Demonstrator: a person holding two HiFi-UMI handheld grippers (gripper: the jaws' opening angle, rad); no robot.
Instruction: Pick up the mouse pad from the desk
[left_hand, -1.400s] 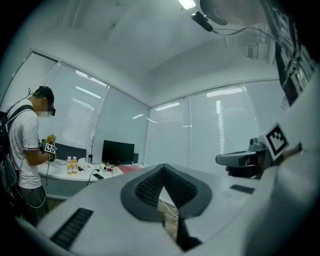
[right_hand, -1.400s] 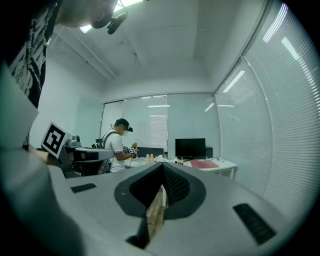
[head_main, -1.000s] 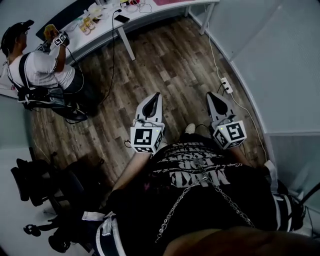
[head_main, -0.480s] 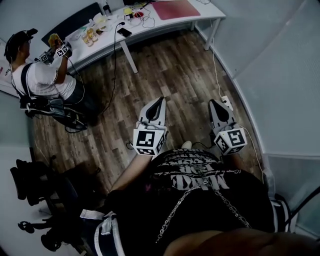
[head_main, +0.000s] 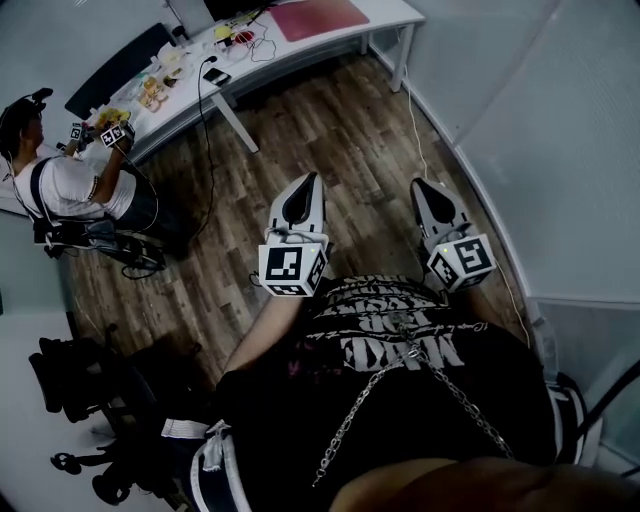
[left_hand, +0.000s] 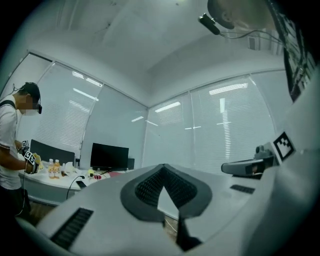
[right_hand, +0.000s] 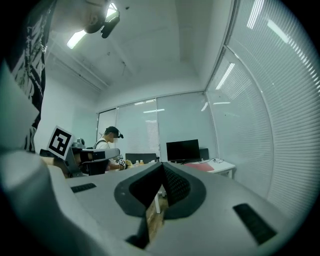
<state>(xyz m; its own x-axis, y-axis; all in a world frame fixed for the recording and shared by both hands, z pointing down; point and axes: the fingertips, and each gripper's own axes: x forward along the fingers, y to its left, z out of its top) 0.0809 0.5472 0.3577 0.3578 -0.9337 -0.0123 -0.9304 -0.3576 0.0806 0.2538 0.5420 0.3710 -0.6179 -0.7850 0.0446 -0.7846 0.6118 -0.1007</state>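
Red mouse pad: lies flat on the white surface, toward its right end in the head view; neither claw touches it.
Surface: long and white, set against the far wall. Left of the pad it carries tangled cables, a dark phone, small bottles and a black monitor.
Left claw: jaws pressed together with nothing between them. It is held level over the wooden floor, well apart from the surface, with its tip aimed that way.
Right claw: jaws likewise pressed together and empty. It is level beside the left one, over the floor near the pale wall.
Marker cubes: one sits at the back of each claw, just in front of the wearer's black printed shirt.
Right gripper view: the pad shows as a reddish strip on the surface to the right of the monitor, far beyond the closed tips.
Other person: wears a white shirt and dark cap, at the surface's left end, holding grippers with marker cubes over it.
White cable: runs across the floor near the right wall.
Black chair: stands at the lower left of the head view.
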